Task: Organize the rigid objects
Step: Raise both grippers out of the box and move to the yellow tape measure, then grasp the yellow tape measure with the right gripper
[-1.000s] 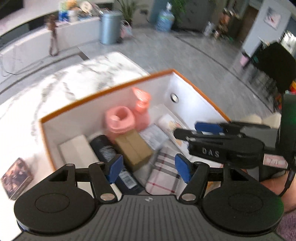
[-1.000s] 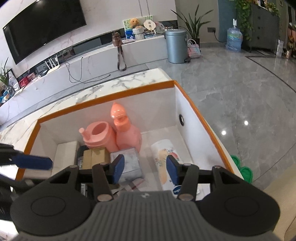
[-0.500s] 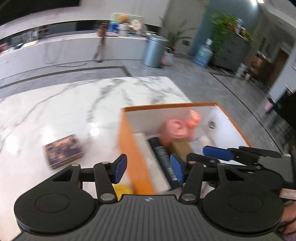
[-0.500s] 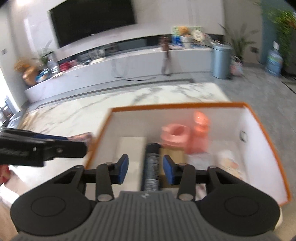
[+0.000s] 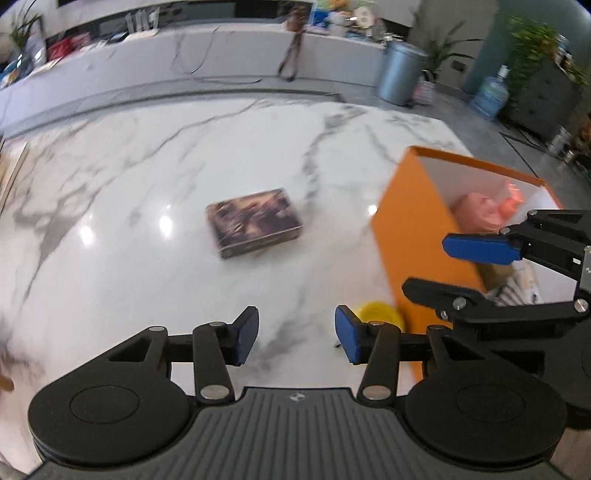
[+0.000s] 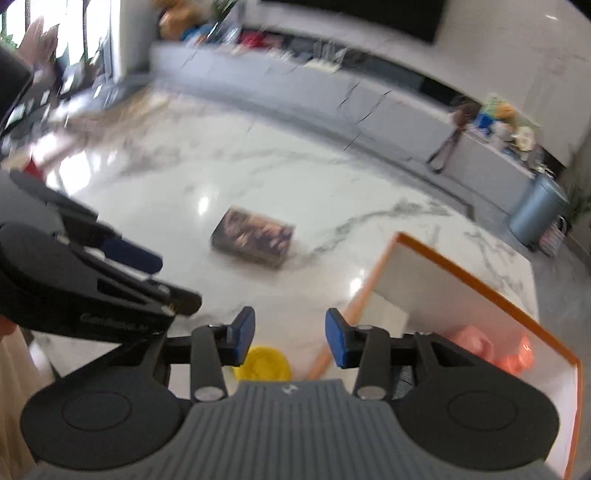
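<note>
I am seeing a grey bin (image 5: 400, 72), a water jug (image 5: 491, 96) and plants (image 5: 532, 33) standing beyond my marble table (image 5: 147, 177).

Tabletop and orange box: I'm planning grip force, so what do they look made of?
Tabletop: polished marble or a marble-look slab; grey veins, bright light reflections. Orange box: probably matte coated cardboard; thin flat walls, white inside, no glare.

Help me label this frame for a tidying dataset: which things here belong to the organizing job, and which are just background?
Part of the job:
orange box
dark patterned box on the marble table
yellow round item beside the orange box
pink containers already inside
left gripper, right gripper, both open

Just background:
trash can
water jug
</note>
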{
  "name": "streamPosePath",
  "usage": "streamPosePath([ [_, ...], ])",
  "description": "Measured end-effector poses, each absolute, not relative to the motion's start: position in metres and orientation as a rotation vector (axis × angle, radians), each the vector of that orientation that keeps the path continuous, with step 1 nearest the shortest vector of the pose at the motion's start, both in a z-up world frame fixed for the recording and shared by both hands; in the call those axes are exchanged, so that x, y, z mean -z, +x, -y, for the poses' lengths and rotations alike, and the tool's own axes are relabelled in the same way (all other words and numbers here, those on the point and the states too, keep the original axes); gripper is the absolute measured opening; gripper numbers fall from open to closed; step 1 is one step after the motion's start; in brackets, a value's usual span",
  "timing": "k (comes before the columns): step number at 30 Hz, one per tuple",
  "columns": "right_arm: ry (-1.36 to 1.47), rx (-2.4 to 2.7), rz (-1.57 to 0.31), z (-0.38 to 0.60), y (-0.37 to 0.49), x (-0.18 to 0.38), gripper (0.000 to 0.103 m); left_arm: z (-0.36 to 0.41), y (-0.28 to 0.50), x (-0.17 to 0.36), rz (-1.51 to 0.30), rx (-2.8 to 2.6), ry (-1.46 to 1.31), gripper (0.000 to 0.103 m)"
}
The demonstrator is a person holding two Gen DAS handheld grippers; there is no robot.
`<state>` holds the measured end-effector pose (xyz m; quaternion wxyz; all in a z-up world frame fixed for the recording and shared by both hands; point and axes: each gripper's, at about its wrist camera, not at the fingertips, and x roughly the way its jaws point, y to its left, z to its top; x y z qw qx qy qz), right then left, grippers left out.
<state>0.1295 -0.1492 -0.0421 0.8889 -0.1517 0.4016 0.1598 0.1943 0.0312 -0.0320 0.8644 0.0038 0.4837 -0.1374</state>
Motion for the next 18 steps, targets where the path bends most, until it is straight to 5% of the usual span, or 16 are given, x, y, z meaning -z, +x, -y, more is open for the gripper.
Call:
streamPosePath([
  [18, -0.719, -0.523, -1.231, 0.086, 0.184, 0.105, 0.053, -0.050, 0.200, 0.065, -1.048, 0.291, -0.046, 0.056],
])
